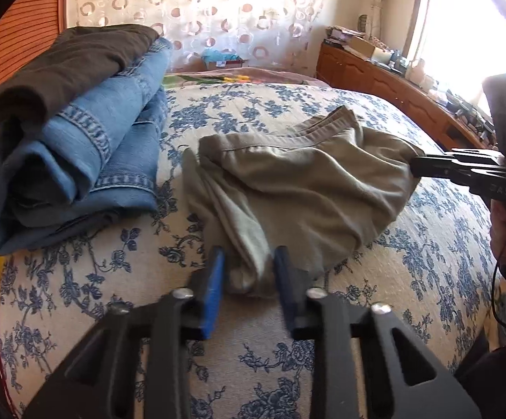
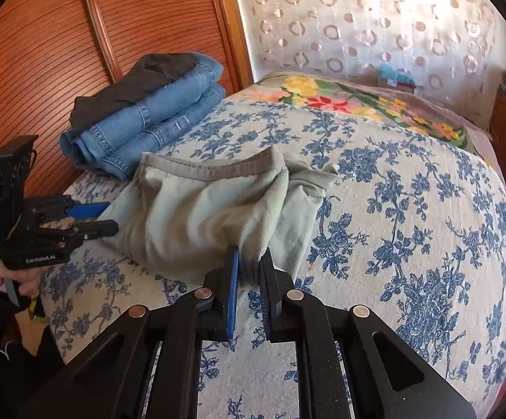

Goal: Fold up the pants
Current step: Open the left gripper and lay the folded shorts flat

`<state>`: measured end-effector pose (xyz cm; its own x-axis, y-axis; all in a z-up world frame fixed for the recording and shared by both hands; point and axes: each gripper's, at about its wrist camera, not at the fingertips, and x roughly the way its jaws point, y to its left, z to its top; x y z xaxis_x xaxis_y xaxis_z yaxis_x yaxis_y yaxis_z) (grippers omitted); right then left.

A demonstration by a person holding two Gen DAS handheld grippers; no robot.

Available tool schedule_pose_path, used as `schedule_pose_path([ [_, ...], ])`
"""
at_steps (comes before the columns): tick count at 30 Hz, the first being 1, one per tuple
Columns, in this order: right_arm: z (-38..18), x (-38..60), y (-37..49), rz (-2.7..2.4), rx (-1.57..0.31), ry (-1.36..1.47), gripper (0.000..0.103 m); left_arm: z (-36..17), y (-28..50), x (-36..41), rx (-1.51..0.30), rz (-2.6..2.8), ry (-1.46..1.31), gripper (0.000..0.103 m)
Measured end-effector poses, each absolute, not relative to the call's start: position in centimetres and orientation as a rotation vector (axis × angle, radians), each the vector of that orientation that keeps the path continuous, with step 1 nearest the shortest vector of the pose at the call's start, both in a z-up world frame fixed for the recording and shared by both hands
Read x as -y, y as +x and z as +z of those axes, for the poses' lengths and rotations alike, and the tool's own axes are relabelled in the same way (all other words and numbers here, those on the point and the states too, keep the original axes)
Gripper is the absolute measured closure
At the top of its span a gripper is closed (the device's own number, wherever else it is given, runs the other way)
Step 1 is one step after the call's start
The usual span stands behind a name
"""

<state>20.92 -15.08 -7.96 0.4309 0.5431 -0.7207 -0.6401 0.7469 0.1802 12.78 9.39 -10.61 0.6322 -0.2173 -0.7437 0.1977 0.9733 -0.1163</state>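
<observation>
Crumpled khaki pants (image 1: 305, 181) lie on the bed, waistband on the far side. In the left wrist view my left gripper (image 1: 249, 265) is shut on a bunched end of the cloth, which fills the gap between the blue pads. My right gripper (image 2: 249, 265) pinches the pants (image 2: 211, 209) at their near edge, with a fold of cloth squeezed between its pads. From the left wrist view, the right gripper (image 1: 415, 166) bites the pants' right edge. From the right wrist view, the left gripper (image 2: 108, 216) sits at their left edge, held by a hand.
A stack of folded blue jeans (image 1: 88, 146) with a dark garment on top sits at the bed's far left, by a wooden slatted door (image 2: 113, 35). The bedspread (image 1: 287, 349) has a blue floral print. A cluttered wooden dresser (image 1: 392, 83) runs along the right.
</observation>
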Motion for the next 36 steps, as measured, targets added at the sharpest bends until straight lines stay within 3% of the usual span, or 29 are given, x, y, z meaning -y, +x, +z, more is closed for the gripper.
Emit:
schedule_pose_path([
  [1, -7.9, 15.1, 20.9, 0.739, -0.849, -0.126, 0.094, -10.5, 12.7, -9.4, -0.850, -0.239, -0.025, 0.097],
  [15, -8.3, 16.5, 19.3, 0.758, -0.885, -0.114, 0.098, -10.1, 11.3, -10.7, -0.837, -0.217, -0.038, 0.097],
  [20, -8.2, 16.1, 18.2, 0.760, -0.861, -0.191, 0.089, -9.6, 10.9, -10.1, -0.816, -0.174, -0.008, 0.087],
  [25, -7.1, 16.5, 18.9, 0.747, -0.836, -0.178, 0.085, -8.5, 11.1, -10.3, -0.758, -0.126, 0.010, 0.061],
  [29, -6.1, 16.2, 20.0, 0.733, -0.803, -0.182, 0.078, -7.9, 12.3, -10.5, -0.741, -0.124, 0.010, 0.055],
  [33, -6.0, 14.8, 21.6, 0.739, -0.791, -0.196, 0.070, -8.0, 14.1, -10.1, -0.757, -0.146, 0.003, 0.038],
  [36, -6.3, 13.4, 23.1, 0.751, -0.794, -0.212, 0.070, -8.6, 15.0, -9.6, -0.781, -0.159, 0.014, 0.038],
])
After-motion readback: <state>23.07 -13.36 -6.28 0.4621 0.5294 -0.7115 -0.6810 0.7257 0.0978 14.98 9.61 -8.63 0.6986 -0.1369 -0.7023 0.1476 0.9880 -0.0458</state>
